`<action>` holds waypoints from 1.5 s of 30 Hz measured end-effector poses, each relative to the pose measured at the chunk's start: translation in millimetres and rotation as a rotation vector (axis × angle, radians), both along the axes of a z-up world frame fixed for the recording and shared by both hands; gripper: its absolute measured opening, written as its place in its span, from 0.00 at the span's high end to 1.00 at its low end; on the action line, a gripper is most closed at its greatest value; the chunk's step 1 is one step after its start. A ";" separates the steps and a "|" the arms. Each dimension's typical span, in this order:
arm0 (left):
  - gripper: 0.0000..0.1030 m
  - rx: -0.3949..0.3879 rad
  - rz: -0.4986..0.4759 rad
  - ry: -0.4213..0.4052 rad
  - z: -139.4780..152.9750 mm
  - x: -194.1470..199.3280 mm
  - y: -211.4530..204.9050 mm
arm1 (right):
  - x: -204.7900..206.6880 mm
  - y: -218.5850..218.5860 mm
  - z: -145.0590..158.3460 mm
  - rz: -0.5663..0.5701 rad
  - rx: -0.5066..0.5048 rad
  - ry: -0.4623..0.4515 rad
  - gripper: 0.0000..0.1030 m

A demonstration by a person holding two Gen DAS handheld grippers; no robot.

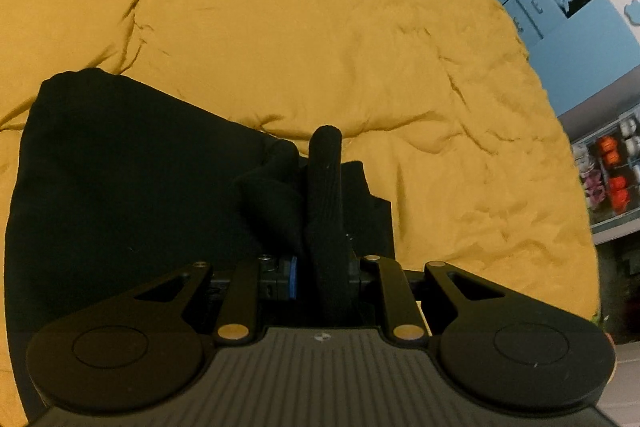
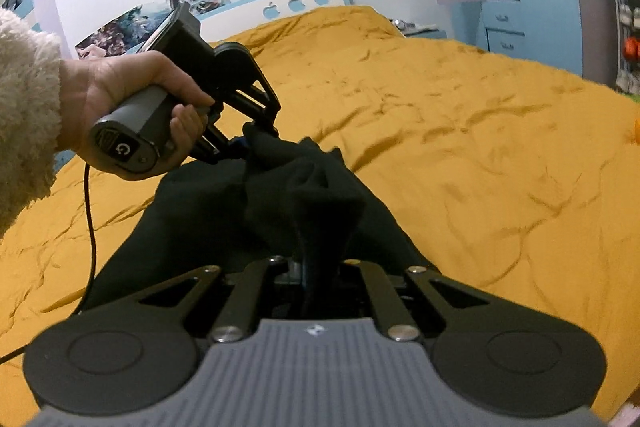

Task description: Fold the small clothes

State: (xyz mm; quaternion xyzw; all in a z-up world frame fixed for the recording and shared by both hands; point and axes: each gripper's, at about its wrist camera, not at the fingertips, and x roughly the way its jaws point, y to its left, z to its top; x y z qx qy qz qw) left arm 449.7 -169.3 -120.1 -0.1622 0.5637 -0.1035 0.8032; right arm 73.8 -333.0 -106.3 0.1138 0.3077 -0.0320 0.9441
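A black garment (image 1: 120,167) lies on the mustard-yellow bedspread (image 1: 300,27), its near edge lifted. My left gripper (image 1: 320,163) is shut on a bunched fold of it; one black finger (image 1: 325,179) shows, the other is hidden by cloth. In the right wrist view the garment (image 2: 208,211) hangs between both grippers. My right gripper (image 2: 320,203) is shut on a raised fold, its fingertips buried in the fabric. The left gripper (image 2: 256,131) shows there, held by a hand, pinching the cloth a little above the bed.
The bedspread (image 2: 460,131) stretches wide to the right and far side. A black cable (image 2: 90,211) hangs from the left gripper's handle. A blue-and-white headboard (image 2: 296,1), blue drawers (image 2: 504,31) and a shelf unit (image 1: 612,167) stand beyond the bed.
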 end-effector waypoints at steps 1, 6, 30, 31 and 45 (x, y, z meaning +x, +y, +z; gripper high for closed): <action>0.80 0.013 -0.006 -0.004 0.6 -1.1 -3.4 | -0.8 -2.1 -1.3 -0.004 0.011 0.002 1.00; 0.72 0.030 -0.008 0.016 3.0 3.2 -8.6 | -4.5 -3.3 -3.4 -0.021 0.007 0.010 0.83; 0.41 -0.365 -0.037 -0.284 41.5 -252.3 186.9 | 79.8 -103.8 40.1 0.104 0.172 -0.136 0.54; 0.41 -0.389 -0.020 -0.282 34.7 -257.8 191.0 | 100.5 -100.9 40.1 0.131 0.149 -0.120 0.54; 0.39 -0.493 -0.037 -0.222 -23.4 -258.5 193.8 | 260.1 -55.5 -25.2 0.179 0.197 0.247 0.86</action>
